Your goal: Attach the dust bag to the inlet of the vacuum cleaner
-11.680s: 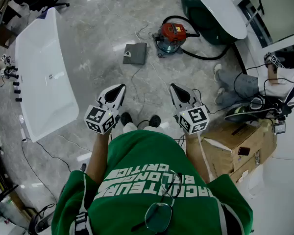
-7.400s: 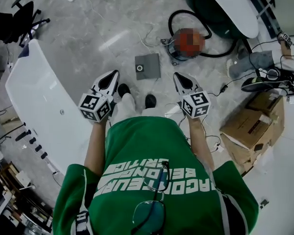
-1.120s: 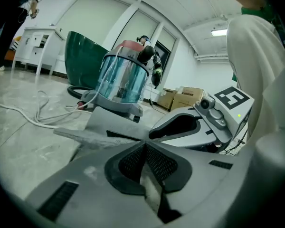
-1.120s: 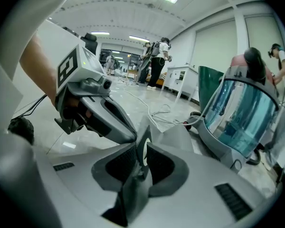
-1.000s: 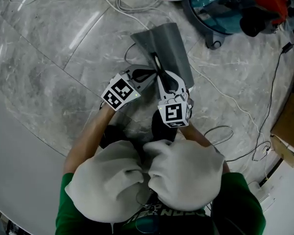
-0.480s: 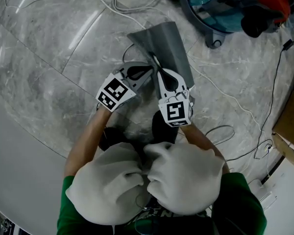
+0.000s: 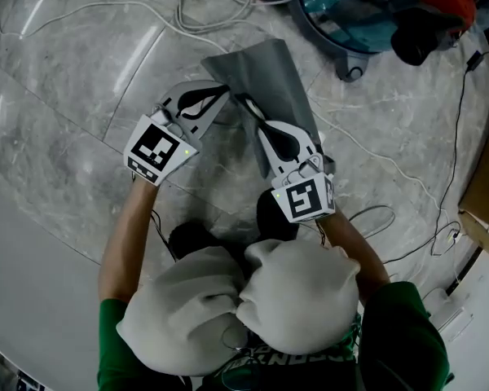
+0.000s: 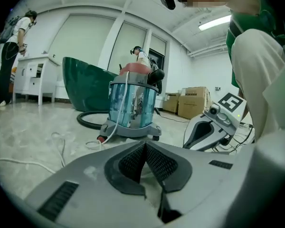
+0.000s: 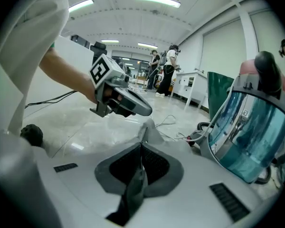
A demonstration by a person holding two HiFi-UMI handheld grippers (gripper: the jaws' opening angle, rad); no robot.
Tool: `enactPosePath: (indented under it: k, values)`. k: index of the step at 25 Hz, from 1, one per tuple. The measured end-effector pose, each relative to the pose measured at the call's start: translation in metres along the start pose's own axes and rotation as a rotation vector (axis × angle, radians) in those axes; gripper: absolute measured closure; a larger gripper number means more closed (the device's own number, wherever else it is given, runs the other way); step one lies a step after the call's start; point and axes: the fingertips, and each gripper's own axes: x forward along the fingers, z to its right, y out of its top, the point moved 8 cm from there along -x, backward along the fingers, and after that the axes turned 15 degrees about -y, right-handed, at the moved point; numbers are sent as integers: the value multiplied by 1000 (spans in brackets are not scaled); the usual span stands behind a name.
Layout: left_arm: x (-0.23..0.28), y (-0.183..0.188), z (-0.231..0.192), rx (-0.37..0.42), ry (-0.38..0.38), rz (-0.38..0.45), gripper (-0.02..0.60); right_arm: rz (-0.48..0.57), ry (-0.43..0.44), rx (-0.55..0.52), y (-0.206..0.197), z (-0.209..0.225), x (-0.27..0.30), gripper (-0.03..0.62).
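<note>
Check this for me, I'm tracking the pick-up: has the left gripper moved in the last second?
Yes. Judged against the vacuum, which keeps its place in the head view, the left gripper has shifted left, away from it.

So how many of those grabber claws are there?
2. The left gripper is on the left in the head view, its tip at the edge of the dust bag. The right gripper is beside it, pinching the bag. None seems hidden.
</note>
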Motion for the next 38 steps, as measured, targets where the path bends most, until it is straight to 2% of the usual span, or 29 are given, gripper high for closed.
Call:
enactPosePath:
  k: [5, 11, 16, 22, 25, 27, 29, 33, 38]
  values:
    - [0, 45, -24, 109, -74, -53, 577, 37, 24, -38, 28, 27, -7, 579]
    - [20, 124, -41, 236, -264, -105, 575, 55, 35, -206, 61, 75, -21, 579]
    - [58, 152, -53, 274, -381, -168, 575, 71, 44, -45, 67, 125, -32, 579]
    - [75, 179, -34, 320, -498, -189, 575, 107, 65, 34, 85, 154, -61, 579]
    - [76, 191, -36, 266, -585, -161, 573, 111, 58, 69, 95, 163, -73, 579]
    - [77, 200, -40, 243, -631, -146, 526, 115, 49, 88, 100, 170, -79, 579]
    - [80, 211, -41, 271, -634, -139, 482, 121, 55, 105, 103, 175, -85, 579]
    - [86, 224, -37, 317, -658, -160, 466, 134, 60, 120, 106, 182, -93, 579]
    - [89, 221, -27, 289, -724, -216, 468, 121, 14, 167, 97, 188, -102, 580]
